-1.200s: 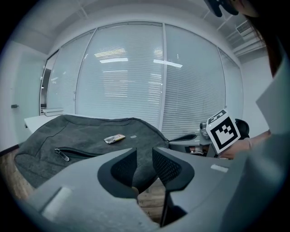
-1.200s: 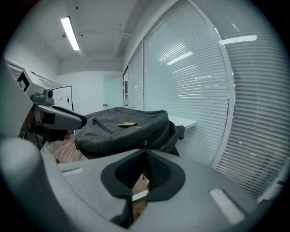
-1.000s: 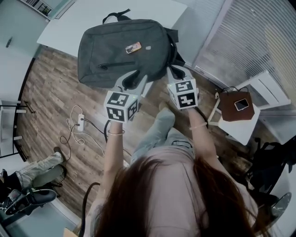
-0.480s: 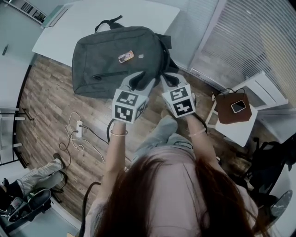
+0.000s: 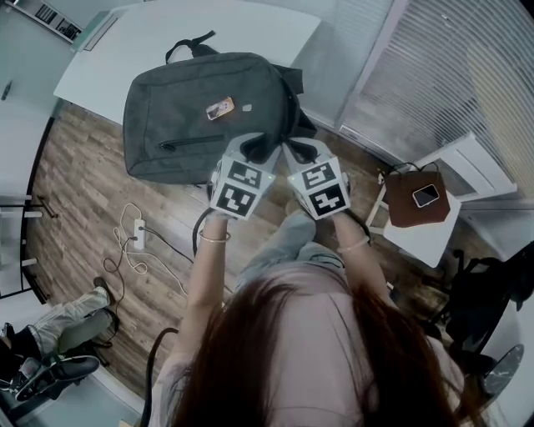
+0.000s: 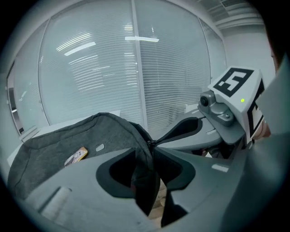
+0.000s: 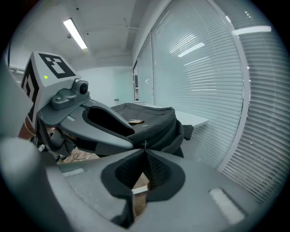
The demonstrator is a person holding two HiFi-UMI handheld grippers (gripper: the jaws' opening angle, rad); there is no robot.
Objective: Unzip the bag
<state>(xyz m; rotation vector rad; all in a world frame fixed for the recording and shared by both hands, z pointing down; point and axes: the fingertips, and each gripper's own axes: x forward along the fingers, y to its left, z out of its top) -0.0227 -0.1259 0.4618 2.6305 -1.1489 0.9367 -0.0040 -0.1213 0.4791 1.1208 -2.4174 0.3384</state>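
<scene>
A dark grey backpack (image 5: 209, 113) lies flat on a white table (image 5: 250, 25), its near right corner hanging over the table's edge. Both grippers meet at that corner. My left gripper (image 5: 254, 153) has the bag's edge fabric (image 6: 145, 158) between its jaws; they have just been closing and now pinch it at the tips (image 6: 152, 145). My right gripper (image 5: 290, 153) is shut, and a small zipper pull (image 7: 145, 144) sticks out between its tips (image 7: 145, 147). A small orange tag (image 5: 220, 108) lies on top of the bag.
A white stool with a brown pad and a phone (image 5: 425, 196) stands at the right. A power strip with cables (image 5: 138, 233) lies on the wooden floor. Window blinds (image 5: 434, 75) run behind the table. Another person's legs (image 5: 67, 321) show at the lower left.
My left gripper has moved right along the bag's near edge, up beside the right gripper at the corner. The right gripper has stayed in place.
</scene>
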